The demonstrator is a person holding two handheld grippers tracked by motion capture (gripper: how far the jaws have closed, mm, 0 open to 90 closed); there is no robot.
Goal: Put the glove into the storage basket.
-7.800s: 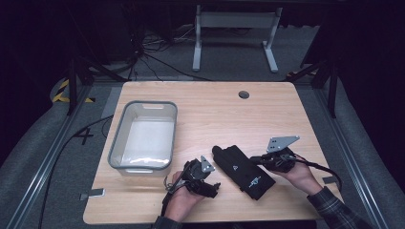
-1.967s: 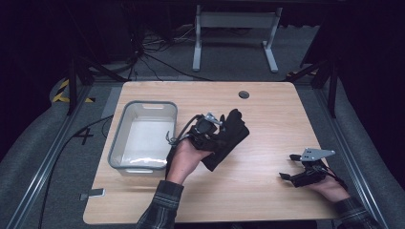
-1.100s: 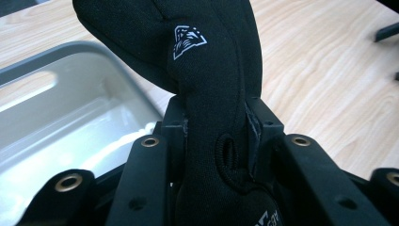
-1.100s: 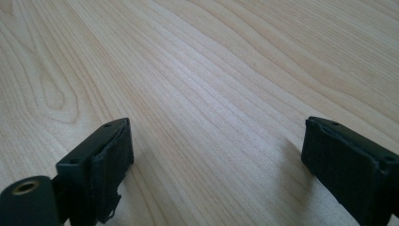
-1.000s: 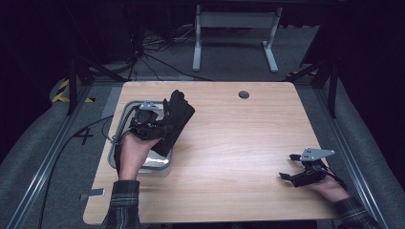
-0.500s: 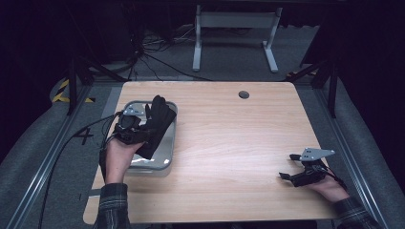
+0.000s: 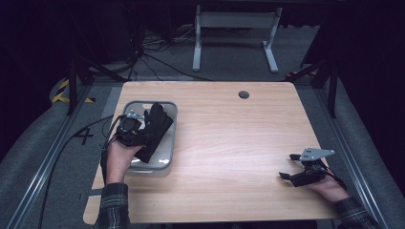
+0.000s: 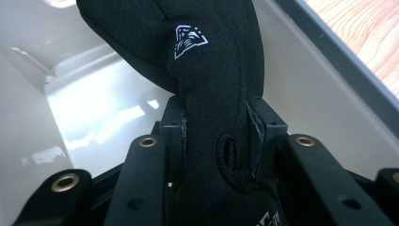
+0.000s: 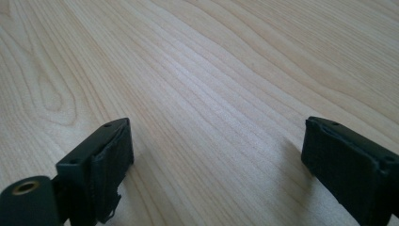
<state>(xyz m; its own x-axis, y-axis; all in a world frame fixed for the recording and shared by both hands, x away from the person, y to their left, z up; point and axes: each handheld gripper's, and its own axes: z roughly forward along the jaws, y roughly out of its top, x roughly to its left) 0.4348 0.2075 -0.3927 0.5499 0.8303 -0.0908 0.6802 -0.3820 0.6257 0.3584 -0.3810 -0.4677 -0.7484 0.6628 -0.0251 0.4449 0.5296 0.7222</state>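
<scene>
A black glove (image 7: pixel 156 129) with a small white logo (image 8: pixel 188 40) hangs over the grey plastic bin (image 7: pixel 168 162) at the table's left. My left gripper (image 7: pixel 138 130) is shut on the glove, and in the left gripper view the jaws pinch it at its middle (image 8: pixel 214 136), the fingers of the glove reaching into the bin's pale inside (image 8: pixel 94 99). My right gripper (image 7: pixel 291 167) rests low at the table's right edge, open, with bare wood between its jaws (image 9: pixel 214 155).
The wooden table (image 7: pixel 229 138) has a round cable hole (image 7: pixel 243 94) near its far edge. Cables trail off the left side onto the grey floor. A white desk frame (image 7: pixel 234 28) stands beyond the table.
My left gripper has carried the glove from the table's middle leftward over the bin and now holds it lower in the bin. The right gripper has stayed still.
</scene>
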